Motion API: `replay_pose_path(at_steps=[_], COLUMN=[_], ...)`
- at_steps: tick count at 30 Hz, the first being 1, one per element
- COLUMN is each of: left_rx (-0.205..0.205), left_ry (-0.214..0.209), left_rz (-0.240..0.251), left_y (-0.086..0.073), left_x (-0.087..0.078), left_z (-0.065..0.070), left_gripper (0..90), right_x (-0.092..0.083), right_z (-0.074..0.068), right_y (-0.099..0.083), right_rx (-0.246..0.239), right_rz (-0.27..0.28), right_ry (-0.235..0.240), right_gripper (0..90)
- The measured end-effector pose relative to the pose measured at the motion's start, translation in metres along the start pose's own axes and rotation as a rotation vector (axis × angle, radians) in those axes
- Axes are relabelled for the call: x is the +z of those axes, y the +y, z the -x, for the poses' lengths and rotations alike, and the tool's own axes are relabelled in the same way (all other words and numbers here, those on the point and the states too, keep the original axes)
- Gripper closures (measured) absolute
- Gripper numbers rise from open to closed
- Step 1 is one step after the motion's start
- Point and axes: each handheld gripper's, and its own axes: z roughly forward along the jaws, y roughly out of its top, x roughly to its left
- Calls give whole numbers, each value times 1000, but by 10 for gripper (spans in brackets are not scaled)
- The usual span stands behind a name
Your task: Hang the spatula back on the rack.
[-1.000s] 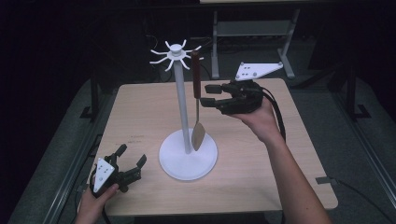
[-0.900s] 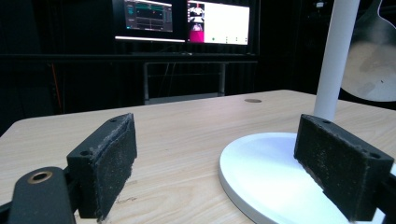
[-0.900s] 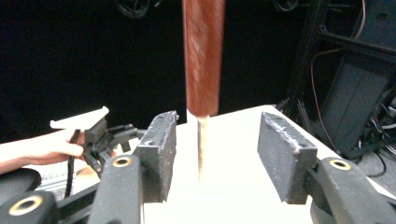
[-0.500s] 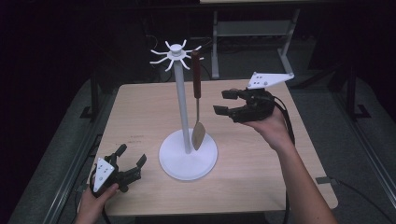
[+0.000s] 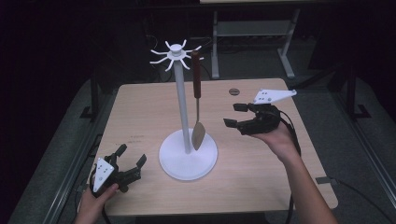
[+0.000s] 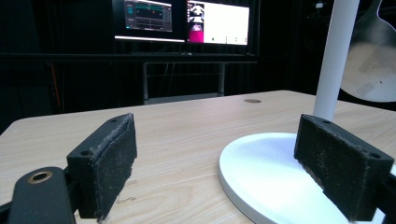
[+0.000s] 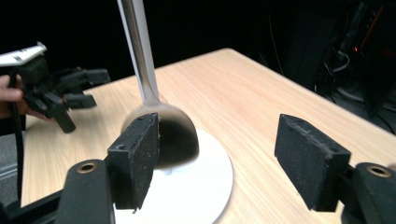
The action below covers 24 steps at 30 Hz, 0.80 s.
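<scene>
A white stand with hooked arms at its top rises from a round base in the middle of the table. A metal spatula with a brown handle hangs from one hook, its blade just above the base. The blade hangs close ahead in the right gripper view. My right gripper is open, held in the air to the right of the spatula, jaws toward it. At the front left corner my left gripper rests low and open, with the base and pole beyond its jaws.
The wooden table has bare room right of the stand and along the front. A small round hole sits near the far edge. Metal frames stand on the floor behind the table. Lit screens glow in the dark background.
My right gripper has let go of the spatula's handle and drawn back to the right and down. The spatula now hangs free on its hook. The left gripper has not moved.
</scene>
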Motion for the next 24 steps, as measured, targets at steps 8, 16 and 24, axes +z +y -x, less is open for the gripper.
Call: replay_pose_path(at_steps=[8,16,24], left_rx=[5,3,2], left_ry=[-6,-8,-3], left_rz=[0,1,0], left_y=[0,0,0], left_x=[0,-1,-1], left_z=[0,0,-1], left_gripper=[127,126,126], right_x=[-2,-4,-12], right_z=[5,8,10], right_y=[-25,-55,-78], right_rx=[36,73,109], right_rz=[-43,-87,-117], right_ry=[-33,-77,-106], right_gripper=[290,243,231])
